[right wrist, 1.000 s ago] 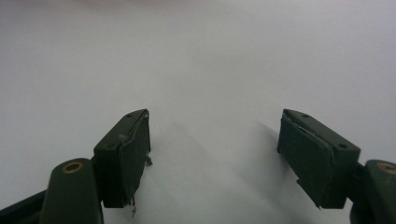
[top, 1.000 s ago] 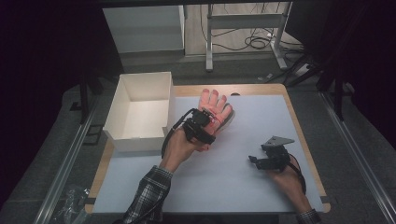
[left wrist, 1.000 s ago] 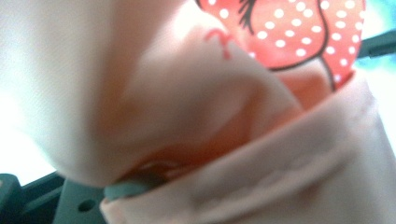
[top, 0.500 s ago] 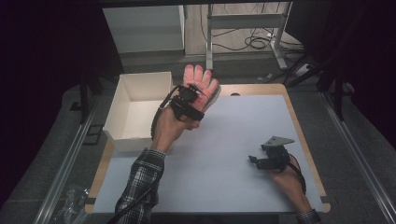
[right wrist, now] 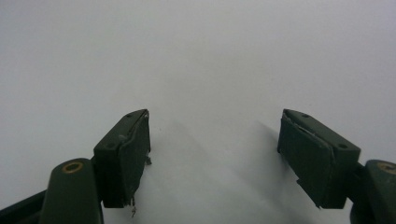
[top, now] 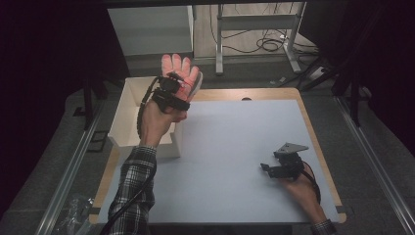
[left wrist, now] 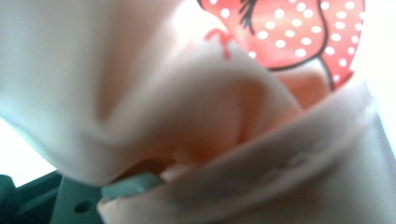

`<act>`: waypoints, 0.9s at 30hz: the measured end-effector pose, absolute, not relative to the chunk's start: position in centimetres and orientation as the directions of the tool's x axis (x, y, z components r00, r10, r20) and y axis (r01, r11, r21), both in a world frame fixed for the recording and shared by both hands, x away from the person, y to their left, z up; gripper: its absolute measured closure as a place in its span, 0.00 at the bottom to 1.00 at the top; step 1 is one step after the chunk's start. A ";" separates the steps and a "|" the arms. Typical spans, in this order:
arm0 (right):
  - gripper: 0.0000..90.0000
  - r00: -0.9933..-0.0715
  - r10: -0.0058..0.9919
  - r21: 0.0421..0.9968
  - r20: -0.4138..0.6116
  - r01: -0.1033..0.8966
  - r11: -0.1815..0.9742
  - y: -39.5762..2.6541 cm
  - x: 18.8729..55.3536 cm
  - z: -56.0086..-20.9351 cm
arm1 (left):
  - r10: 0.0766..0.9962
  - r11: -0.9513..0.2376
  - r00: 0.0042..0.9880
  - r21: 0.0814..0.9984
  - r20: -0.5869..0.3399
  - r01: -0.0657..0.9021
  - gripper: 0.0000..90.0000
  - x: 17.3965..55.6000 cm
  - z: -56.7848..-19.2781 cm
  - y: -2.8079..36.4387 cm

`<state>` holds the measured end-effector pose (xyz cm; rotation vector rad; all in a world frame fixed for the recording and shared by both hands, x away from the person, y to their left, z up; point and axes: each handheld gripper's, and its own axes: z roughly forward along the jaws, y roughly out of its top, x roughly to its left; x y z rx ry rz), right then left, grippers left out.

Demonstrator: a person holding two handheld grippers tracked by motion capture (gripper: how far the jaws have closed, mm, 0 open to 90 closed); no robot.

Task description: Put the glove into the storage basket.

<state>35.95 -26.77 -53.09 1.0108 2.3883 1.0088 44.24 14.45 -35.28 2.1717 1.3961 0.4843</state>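
A pale pink glove with a red, white-dotted print hangs up in the air over the right wall of the white box. My left gripper is shut on its lower part, raised at the back left of the table. In the left gripper view the glove's fabric bunches right against the camera, with one grey-green fingertip poking out beneath it. My right gripper rests low on the white sheet at the front right. Its jaws stand open with nothing between them.
The open white box stands at the table's left edge, beside the large white sheet that covers the wooden table. Table legs and cables lie on the floor beyond the far edge. Metal rails run along both sides.
My left hand has carried the glove up and to the left, from over the sheet to above the box's right wall. The right gripper has stayed where it was.
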 end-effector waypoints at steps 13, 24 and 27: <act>0.28 -0.680 0.732 0.730 -0.046 0.477 0.489 -26.8 35.9 -53.1 | 0.966 -0.209 0.257 0.569 -0.004 0.795 0.39 45.0 -37.6 20.0; 0.28 -0.680 0.732 0.731 -0.046 0.477 0.489 -26.8 35.9 -53.1 | 0.970 -0.180 0.237 0.526 -0.044 0.832 0.39 46.6 -42.6 22.1; 0.28 -0.680 0.732 0.731 -0.046 0.477 0.489 -26.8 35.9 -53.1 | 0.968 -0.186 0.245 0.500 -0.054 0.846 0.38 47.2 -44.2 21.8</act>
